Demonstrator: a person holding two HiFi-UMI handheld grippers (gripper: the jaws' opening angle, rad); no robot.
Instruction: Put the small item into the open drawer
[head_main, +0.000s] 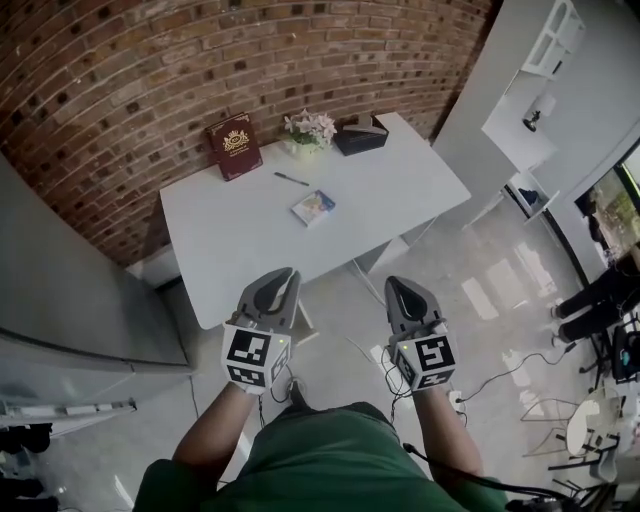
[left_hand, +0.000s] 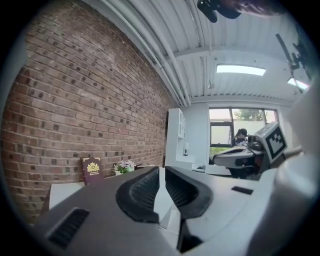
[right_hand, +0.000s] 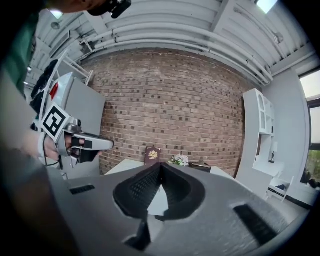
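Both of your grippers are empty; the right gripper (head_main: 396, 283) has its jaws tip to tip, and the left gripper (head_main: 289, 271) shows only a thin slit with nothing in it. The small item (head_main: 313, 207), blue and white, lies flat and cornerwise on the white table (head_main: 400, 190), well ahead of both grippers and between their lines; it looks nearer your left. I cannot make out the open drawer in any view.

Nothing legible — book (head_main: 234, 146) title seemingly blurred
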